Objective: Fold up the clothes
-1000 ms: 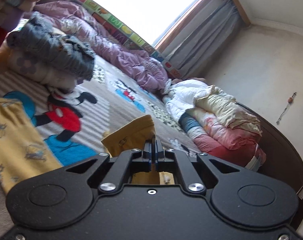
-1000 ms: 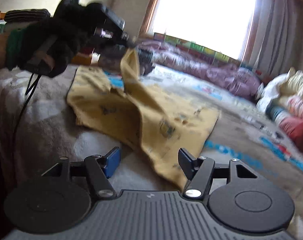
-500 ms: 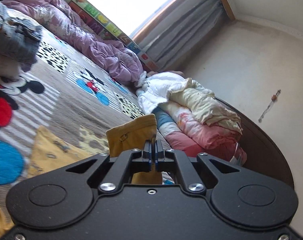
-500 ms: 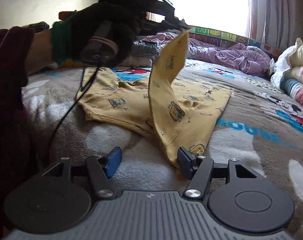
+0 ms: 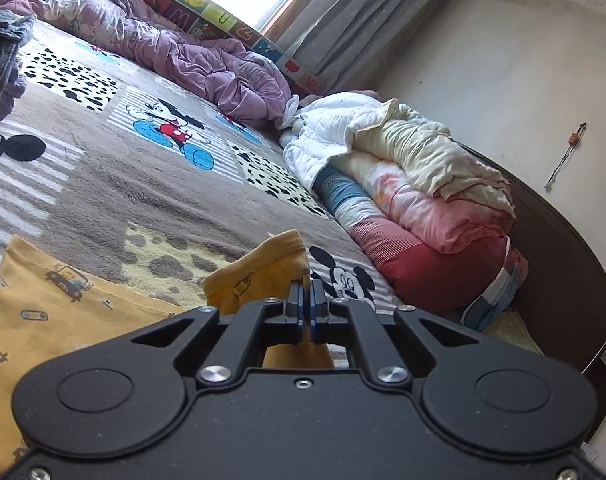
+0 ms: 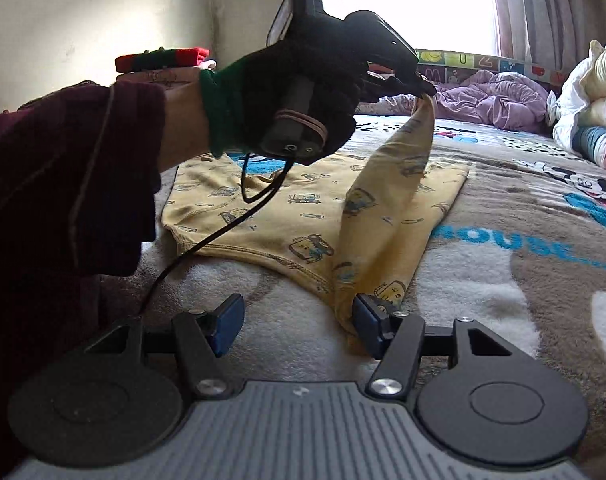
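Yellow shirt | left gripper clamps sleeve cuff, lifted over body | right gripper agape, empty | fold begun, unfinished

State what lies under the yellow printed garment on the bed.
The yellow garment lies on a grey cartoon-print blanket, visible all around it. The blanket directly beneath is covered. One end is lifted off it, pinched in the left tool.
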`<state>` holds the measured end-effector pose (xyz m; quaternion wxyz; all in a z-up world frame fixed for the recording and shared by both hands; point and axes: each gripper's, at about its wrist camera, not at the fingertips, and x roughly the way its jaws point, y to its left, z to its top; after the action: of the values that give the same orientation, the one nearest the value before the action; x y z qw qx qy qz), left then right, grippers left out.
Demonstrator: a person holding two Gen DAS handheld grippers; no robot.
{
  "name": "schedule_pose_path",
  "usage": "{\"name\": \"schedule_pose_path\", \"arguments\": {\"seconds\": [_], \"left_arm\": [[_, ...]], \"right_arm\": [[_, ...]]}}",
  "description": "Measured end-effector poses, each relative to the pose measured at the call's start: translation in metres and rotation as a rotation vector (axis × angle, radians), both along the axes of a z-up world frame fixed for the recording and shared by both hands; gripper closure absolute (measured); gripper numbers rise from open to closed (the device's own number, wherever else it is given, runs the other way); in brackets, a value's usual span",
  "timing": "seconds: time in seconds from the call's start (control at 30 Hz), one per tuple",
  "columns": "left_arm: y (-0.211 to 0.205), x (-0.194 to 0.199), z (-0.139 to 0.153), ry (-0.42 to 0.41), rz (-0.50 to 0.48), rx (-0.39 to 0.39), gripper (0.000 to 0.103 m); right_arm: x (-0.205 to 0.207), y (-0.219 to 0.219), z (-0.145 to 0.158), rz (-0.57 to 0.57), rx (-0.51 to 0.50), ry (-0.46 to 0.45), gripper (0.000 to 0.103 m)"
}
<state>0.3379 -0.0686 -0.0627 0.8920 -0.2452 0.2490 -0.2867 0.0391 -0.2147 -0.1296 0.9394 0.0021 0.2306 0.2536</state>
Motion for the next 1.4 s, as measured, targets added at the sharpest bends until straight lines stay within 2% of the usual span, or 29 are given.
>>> {"name": "schedule_pose_path", "arguments": {"seconds": [0.23, 0.47, 0.7, 0.77, 0.83, 1.0, 1.17, 1.4], "left_arm": [[-0.018, 0.014, -0.010, 0.018, -0.007, 0.099, 0.102], [-0.043, 0.022, -0.017, 0.011, -0.022, 0.241, 0.102], [-0.061, 0.031, -0.029, 0.038, -0.033, 0.332, 0.101], [-0.063, 0.035, -0.034, 0.059, -0.041, 0.348, 0.096], [-0.058, 0.036, -0.035, 0.068, -0.050, 0.332, 0.084], [-0.022, 0.038, -0.019, 0.079, -0.001, 0.229, 0.084], [0.003, 0.048, -0.029, 0.152, 0.046, 0.219, 0.084], [-0.003, 0.052, -0.050, 0.227, -0.004, 0.226, 0.084]], "right_arm": [[0.005, -0.011, 0.003, -0.006, 0.089, 0.052, 0.044], [0.008, -0.018, 0.003, -0.011, 0.140, 0.079, 0.044], [0.010, -0.024, 0.002, -0.020, 0.171, 0.100, 0.043], [0.011, -0.024, 0.002, -0.021, 0.170, 0.102, 0.043], [0.012, -0.024, 0.002, -0.022, 0.169, 0.104, 0.043], [0.014, -0.024, 0.002, -0.028, 0.165, 0.103, 0.043], [0.014, -0.024, 0.001, -0.032, 0.160, 0.101, 0.043], [0.016, -0.024, 0.000, -0.033, 0.153, 0.101, 0.043]]}}
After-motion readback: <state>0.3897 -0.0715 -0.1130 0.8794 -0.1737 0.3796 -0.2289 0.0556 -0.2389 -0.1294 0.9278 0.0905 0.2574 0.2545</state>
